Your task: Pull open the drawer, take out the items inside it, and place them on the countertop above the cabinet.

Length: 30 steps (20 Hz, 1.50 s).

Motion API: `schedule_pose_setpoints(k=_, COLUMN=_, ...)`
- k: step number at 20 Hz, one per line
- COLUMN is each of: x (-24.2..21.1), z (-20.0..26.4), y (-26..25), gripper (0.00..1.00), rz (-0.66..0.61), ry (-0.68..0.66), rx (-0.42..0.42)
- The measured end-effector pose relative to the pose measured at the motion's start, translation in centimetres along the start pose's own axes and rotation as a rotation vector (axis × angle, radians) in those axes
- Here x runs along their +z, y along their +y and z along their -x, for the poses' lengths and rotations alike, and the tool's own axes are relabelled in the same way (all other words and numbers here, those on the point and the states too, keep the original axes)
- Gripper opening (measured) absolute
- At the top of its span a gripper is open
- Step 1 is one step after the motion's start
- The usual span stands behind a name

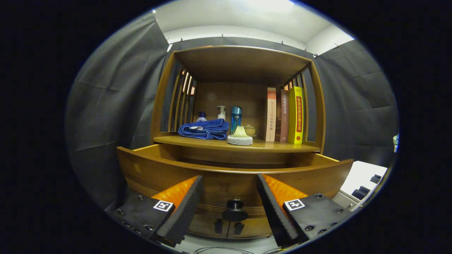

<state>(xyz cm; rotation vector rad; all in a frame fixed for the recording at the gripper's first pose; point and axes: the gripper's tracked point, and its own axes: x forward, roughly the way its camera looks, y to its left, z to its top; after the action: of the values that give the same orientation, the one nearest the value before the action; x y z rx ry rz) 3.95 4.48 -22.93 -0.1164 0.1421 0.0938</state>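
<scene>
Claw (229, 208) spread wide, gripping nothing, fingers (183, 208) splayed to either side of the round dark knob (235, 210) without touching it. Knob seated low between the fingers, on the curved wooden front of the drawer (233, 176). Drawer pulled out toward the claw, its front panel just ahead of the fingertips; interior hidden behind that panel, so contents impossible to make out. Directly beyond and above the drawer, the table (275, 144) of the cabinet, roofed by a wooden hutch (240, 60) with slatted sides. On that surface, ahead of the left finger, a folded blue towel (204, 128); behind it a small blue-capped bottle (201, 116) and a white pump bottle (221, 113). Ahead of the gap between the fingers, a tall blue bottle (236, 118), with a pale scrubber-like object on a round grey base (240, 137) in front of it and a small lidded jar (250, 129) just beside. Ahead of the right finger, three upright books (284, 114), the outermost yellow. Grey cloth wall (109, 91) all around the cabinet.
</scene>
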Motion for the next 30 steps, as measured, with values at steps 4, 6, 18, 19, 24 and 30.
schedule_pose_setpoints(k=4, x=-0.4, z=-0.5, y=-1.0, gripper=0.98, rz=0.006, ry=0.006, rx=-0.042)
schedule_pose_setpoints(k=6, x=0.2, z=-0.8, y=-0.9, gripper=0.99, rz=0.023, ry=-0.003, rx=-0.044)
schedule_pose_setpoints(k=18, x=-1.1, z=-7.3, y=-1.2, gripper=0.99, rz=0.025, ry=0.041, rx=-0.047)
schedule_pose_setpoints(k=19, x=-1.2, z=-7.8, y=-1.2, gripper=0.99, rz=0.030, ry=0.044, rx=-0.047)
schedule_pose_setpoints(k=24, x=-1.9, z=-10.5, y=-1.3, gripper=0.99, rz=0.067, ry=0.062, rx=-0.045)
schedule_pose_setpoints(k=30, x=-2.5, z=-12.7, y=-1.3, gripper=0.99, rz=0.080, ry=0.077, rx=-0.047)
